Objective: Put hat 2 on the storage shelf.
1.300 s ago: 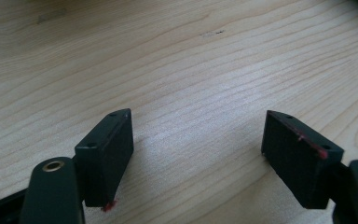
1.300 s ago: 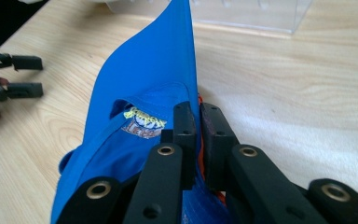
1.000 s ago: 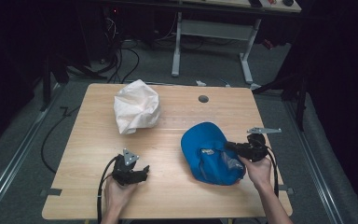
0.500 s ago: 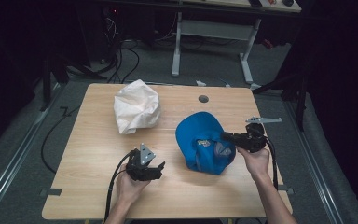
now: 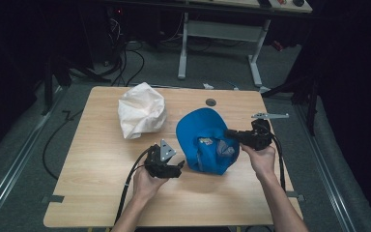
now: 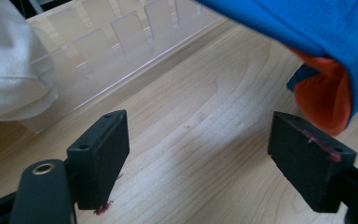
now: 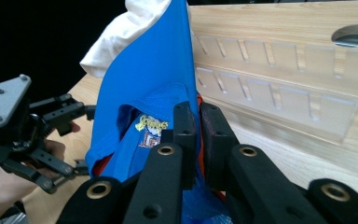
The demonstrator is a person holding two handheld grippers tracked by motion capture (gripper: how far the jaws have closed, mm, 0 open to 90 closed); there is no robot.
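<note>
Right tongs (image 5: 233, 135) clamped on the blue cap's (image 5: 204, 137) fabric, holding it tilted up off the counter (image 5: 96, 193), orange lining showing (printed label inside). Left tongs (image 5: 178, 169) apart, nothing between them; jaws have just been opening, hovering just left of the cap's lower edge. White crumpled bag (image 5: 141, 116) sits well apart, toward the far left of the counter.

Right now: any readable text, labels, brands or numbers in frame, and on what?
No text can be read.
Blue cap: a yellow script logo patch clamped with it in the right gripper, too blurred to read.
White bag, table, left gripper: no marking visible.
</note>
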